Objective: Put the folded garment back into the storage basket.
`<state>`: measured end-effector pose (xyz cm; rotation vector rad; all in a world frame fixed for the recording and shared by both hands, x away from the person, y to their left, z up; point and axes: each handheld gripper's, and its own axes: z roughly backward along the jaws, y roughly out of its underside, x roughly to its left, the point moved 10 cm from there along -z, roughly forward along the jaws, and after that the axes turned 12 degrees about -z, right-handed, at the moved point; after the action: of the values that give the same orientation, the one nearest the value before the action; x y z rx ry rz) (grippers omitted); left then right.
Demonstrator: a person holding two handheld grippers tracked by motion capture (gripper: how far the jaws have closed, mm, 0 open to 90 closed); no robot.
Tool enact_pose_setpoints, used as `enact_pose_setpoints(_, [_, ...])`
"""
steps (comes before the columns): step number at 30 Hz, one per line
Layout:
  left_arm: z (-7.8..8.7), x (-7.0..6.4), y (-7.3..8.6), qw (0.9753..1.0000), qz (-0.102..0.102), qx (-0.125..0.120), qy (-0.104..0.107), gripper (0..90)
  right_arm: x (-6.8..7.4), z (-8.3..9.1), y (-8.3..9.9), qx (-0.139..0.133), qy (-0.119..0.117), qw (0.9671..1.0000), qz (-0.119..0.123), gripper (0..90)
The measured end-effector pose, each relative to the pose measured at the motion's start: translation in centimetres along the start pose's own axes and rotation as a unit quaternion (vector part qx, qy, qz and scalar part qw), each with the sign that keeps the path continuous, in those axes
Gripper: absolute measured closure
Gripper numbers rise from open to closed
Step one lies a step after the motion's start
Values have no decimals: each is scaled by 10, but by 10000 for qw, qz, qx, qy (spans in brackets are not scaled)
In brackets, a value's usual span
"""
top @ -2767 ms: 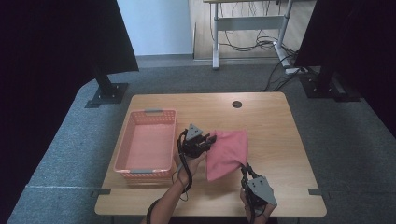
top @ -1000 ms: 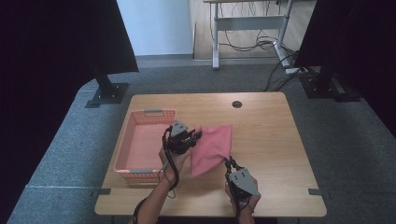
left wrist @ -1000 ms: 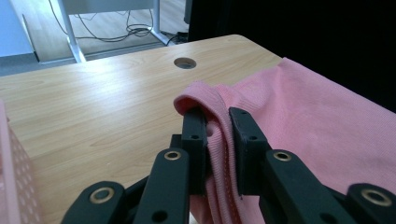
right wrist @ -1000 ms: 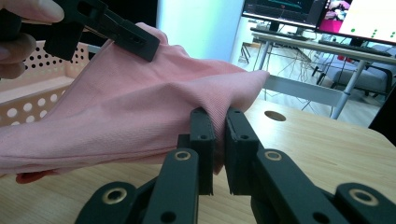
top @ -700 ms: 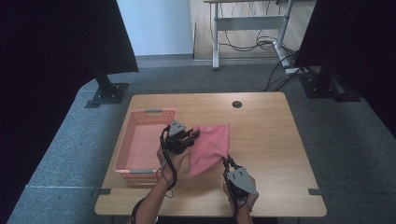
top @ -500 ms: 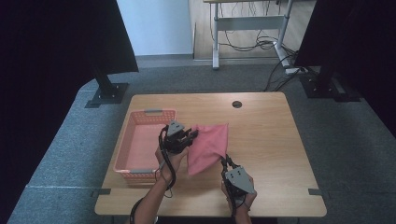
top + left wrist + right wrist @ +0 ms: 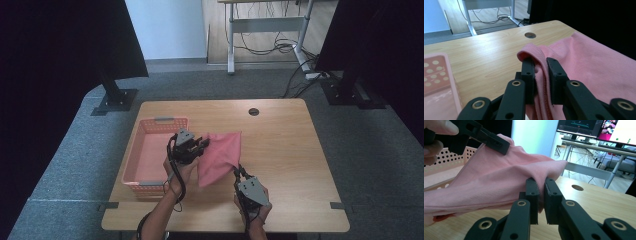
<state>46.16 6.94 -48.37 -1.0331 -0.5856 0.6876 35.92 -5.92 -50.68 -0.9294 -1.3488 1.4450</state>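
Both my grippers, left (image 7: 540, 75) and right (image 7: 541, 195), were clamped on the pink cloth (image 7: 220, 155), mid-carry; next, over the basket (image 7: 131, 165) by the desk's left edge.

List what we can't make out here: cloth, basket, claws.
- Pink cloth: its underside and any folds are hidden by its own top layer in the high view; the left gripper view cuts it off at the right and bottom edges.
- Basket: near rim partly behind the left claw and hand in the high view.
- Right claw: tips too small in the high view to judge grip depth.
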Motion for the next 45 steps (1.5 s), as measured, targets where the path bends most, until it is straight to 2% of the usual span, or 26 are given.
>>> enact_pose_setpoints(29, [15,18,1,9999,-5,-15,-161,768,20,-9,-7,-53,-156,9999,50,828])
enact_pose_setpoints(45, [27,32,3,9996,-10,16,-291,768,36,-17,-10,-71,-279,9996,60,828])
